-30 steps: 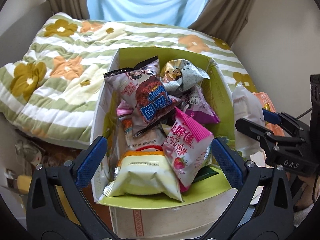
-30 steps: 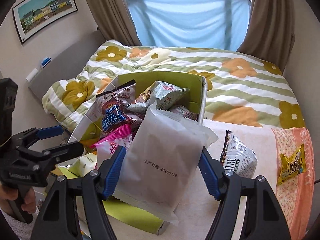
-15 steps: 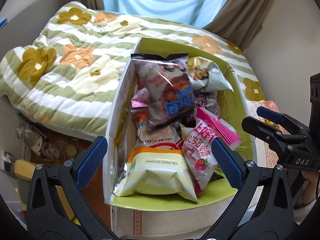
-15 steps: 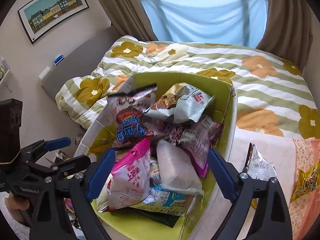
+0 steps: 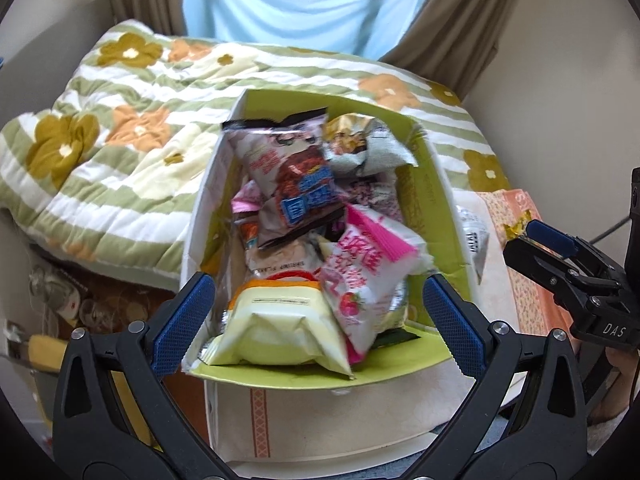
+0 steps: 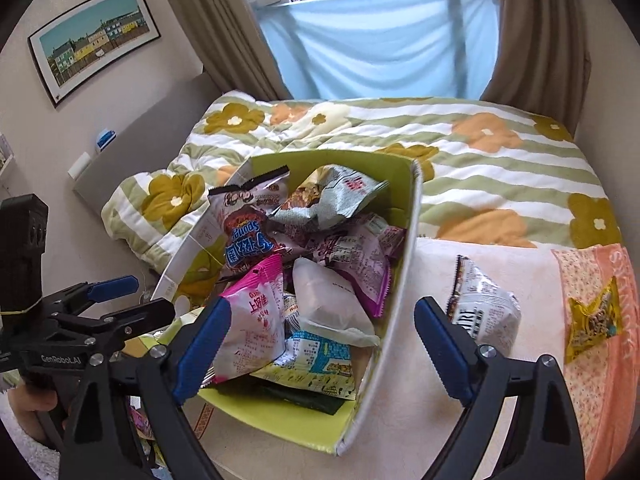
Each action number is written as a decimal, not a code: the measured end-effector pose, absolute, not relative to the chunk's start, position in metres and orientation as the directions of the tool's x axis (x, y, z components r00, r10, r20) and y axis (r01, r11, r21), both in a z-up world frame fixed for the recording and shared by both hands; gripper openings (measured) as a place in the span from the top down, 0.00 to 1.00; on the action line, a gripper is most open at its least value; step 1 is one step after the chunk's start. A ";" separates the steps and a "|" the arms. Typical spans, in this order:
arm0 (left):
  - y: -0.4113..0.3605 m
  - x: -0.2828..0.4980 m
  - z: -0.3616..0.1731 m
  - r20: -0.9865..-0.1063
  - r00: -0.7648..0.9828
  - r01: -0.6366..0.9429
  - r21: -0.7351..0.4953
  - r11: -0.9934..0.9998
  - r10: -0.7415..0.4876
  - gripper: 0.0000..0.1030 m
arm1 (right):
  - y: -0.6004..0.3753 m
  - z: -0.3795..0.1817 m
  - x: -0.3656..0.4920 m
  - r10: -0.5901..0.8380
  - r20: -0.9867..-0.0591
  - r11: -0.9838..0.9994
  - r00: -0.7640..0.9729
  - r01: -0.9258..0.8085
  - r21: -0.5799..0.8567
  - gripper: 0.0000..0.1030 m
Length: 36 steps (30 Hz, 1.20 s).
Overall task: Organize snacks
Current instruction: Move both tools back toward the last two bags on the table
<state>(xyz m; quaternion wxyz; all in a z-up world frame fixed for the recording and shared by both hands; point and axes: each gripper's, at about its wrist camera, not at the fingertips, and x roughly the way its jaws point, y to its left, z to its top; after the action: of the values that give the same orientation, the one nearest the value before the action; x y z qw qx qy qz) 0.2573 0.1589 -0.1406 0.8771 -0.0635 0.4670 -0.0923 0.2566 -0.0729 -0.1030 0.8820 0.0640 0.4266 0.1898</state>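
Observation:
A green open box (image 5: 436,184) is piled with several snack packets. In the left wrist view, a pale yellow packet (image 5: 280,332) and a pink one (image 5: 368,268) lie nearest my left gripper (image 5: 316,292), which hangs open and empty over the box's near end. My right gripper (image 6: 322,312) is open above the box (image 6: 404,264), its pads touching nothing. A plain white packet (image 6: 324,300) lies loose in the box below it, beside the pink packet (image 6: 252,320). A grey-white packet (image 6: 484,308) and a small yellow packet (image 6: 592,320) lie outside the box to the right.
The box stands on a cream surface (image 6: 400,420) with an orange patterned cloth (image 6: 600,380) at its right. Behind it is a bed with a green floral quilt (image 6: 500,168), then curtains and a window. Clutter sits on the floor at the left (image 5: 60,300).
My right gripper opened wide and released the white packet, which now lies in the box among the others. Both grippers have pulled back slightly. The left gripper stays open.

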 end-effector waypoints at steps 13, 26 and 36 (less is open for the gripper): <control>0.063 0.244 -0.118 -0.768 0.549 0.297 -0.188 0.936 -0.328 0.00 | -0.176 -0.090 0.207 0.190 -0.727 0.975 0.660 -0.040 0.218 0.11; -0.094 0.293 -0.148 -0.842 0.463 0.356 -0.108 0.928 -0.276 0.00 | -0.298 -0.133 0.233 0.166 -0.799 0.962 0.578 0.085 0.261 0.10; -0.147 0.354 -0.209 -0.920 0.373 0.255 -0.022 0.967 -0.119 0.00 | -0.344 -0.186 0.271 0.284 -0.845 0.930 0.454 0.085 0.358 0.10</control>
<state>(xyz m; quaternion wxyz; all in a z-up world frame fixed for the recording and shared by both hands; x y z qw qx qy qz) 0.3540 -0.1470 -0.2086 0.8263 0.0618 0.5483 -0.1130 0.2713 -0.3445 -0.1864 0.8338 0.1776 0.5193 0.0595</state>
